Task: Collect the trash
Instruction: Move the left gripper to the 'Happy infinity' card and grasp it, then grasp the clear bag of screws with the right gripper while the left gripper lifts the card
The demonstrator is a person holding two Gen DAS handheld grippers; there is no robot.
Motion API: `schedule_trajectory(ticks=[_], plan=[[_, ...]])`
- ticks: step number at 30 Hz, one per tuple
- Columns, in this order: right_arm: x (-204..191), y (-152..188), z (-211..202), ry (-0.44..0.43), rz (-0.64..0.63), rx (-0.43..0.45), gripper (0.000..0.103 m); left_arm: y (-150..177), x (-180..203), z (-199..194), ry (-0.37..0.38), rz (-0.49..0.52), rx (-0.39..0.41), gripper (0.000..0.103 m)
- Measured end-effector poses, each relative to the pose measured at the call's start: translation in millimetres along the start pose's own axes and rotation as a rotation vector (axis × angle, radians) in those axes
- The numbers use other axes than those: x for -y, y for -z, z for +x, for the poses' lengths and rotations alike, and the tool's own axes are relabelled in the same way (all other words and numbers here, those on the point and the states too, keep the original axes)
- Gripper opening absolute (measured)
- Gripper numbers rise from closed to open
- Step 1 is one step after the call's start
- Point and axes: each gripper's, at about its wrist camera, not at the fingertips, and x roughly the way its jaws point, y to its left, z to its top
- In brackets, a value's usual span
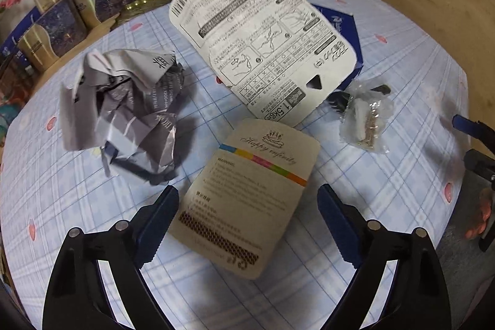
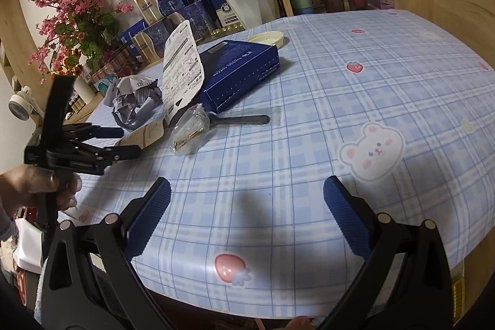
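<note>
"Happy infinity" and "WARNING" are read on the beige rounded paper card (image 1: 244,197), framed between the released blue pads of the left gripper (image 1: 247,221). Beside it lie crumpled grey paper (image 1: 123,110) and a white "1.5kg" backing card (image 1: 263,33). The right gripper (image 2: 247,215) is spread over bare checked tablecloth (image 2: 309,101).

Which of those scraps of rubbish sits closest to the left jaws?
The beige birthday card, flat on the tablecloth between the open jaws of the left gripper. The crumpled paper, white instruction sheet and small plastic bag lie farther off.
</note>
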Motion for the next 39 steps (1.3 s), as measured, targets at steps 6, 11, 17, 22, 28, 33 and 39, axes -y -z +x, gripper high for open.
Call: schedule_trajectory(ticks=[6,11,17,22,28,33,39], plan=[[3.6,-1.6,6.8,0.004,0.003,-0.018,0.097,-5.2,-5.4,13.3,0.01,-0.013,-0.034,0.089],[-0.1,-4.1,13.7,0.039,-0.021,-0.044,0.097,-1.6,-8.6,7.2,0.002,-0.033,-0.028,0.071],[-16.0,-14.5,29.2,0.007,-0.057,-0.089,0.097,16.9,-6.1,-9.9,0.058,-0.086,-0.036,0.061],[-40.4,-28.5,46.4,-0.045,-0.12,-0.106,0.09,38.1,-5.0,-24.9,0.107,-0.188,-0.018,0.057],[-64.9,-47.1,74.6,-0.052,-0.161,-0.133,0.074,65.7,-10.5,-53.0,0.116,-0.332,0.075,0.056],[-66.6,-55.7,94.7,-0.043,-0.086,-0.172,0.064,90.3,-17.9,-75.6,0.122,-0.45,0.157,0.056],[-68.4,-53.9,99.0,-0.018,-0.062,-0.193,0.045,113.0,-11.0,-99.3,0.106,-0.511,0.217,0.056]])
